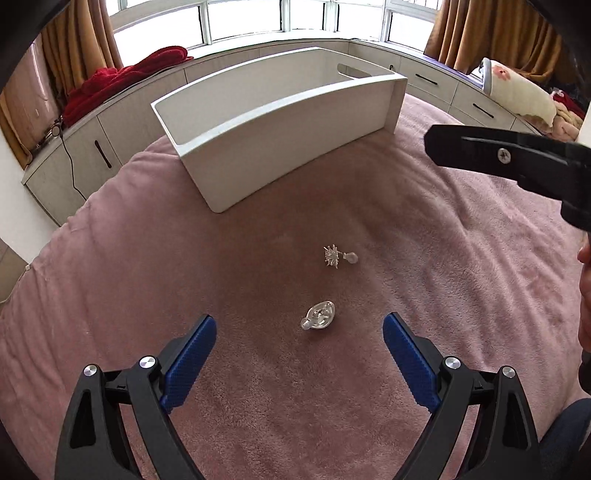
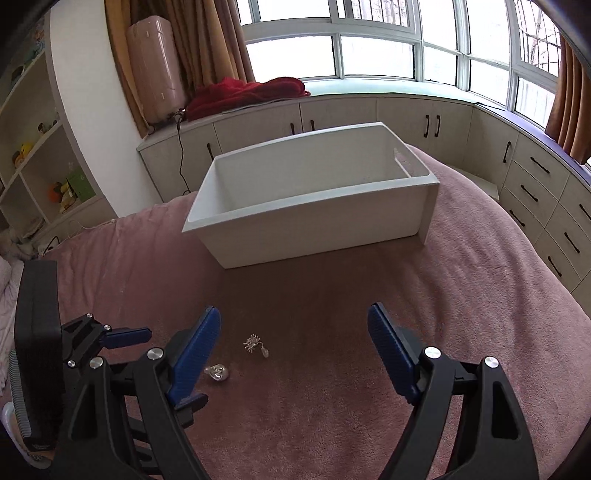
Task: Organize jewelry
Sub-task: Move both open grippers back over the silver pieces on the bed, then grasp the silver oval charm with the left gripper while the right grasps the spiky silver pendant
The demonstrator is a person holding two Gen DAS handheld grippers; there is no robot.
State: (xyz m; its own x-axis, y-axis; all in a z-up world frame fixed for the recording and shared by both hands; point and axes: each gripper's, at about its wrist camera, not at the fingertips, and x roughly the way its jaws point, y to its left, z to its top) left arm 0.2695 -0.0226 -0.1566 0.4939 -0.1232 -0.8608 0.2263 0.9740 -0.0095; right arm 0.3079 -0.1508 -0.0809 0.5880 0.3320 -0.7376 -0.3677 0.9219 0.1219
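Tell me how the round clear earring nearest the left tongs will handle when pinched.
The round clear earring looks small and light, so probably easy to lift. Its glossy surface may slip between the pads. Lying on the plush pink blanket, it could sink in when pressed.

Bed cover point(image 1: 424, 258) dusty pink, plush. Box point(image 1: 280, 147) plain white inside and out. Both earrings silvery-clear: spiky one point(image 1: 332, 256), round one point(image 1: 319, 315). Left gripper point(image 1: 299, 338) and right gripper point(image 2: 294, 334) black frames, blue textured pads point(image 1: 192, 354). Curtains point(image 2: 207, 33) tan-brown, blanket point(image 2: 243, 94) red on the sill.
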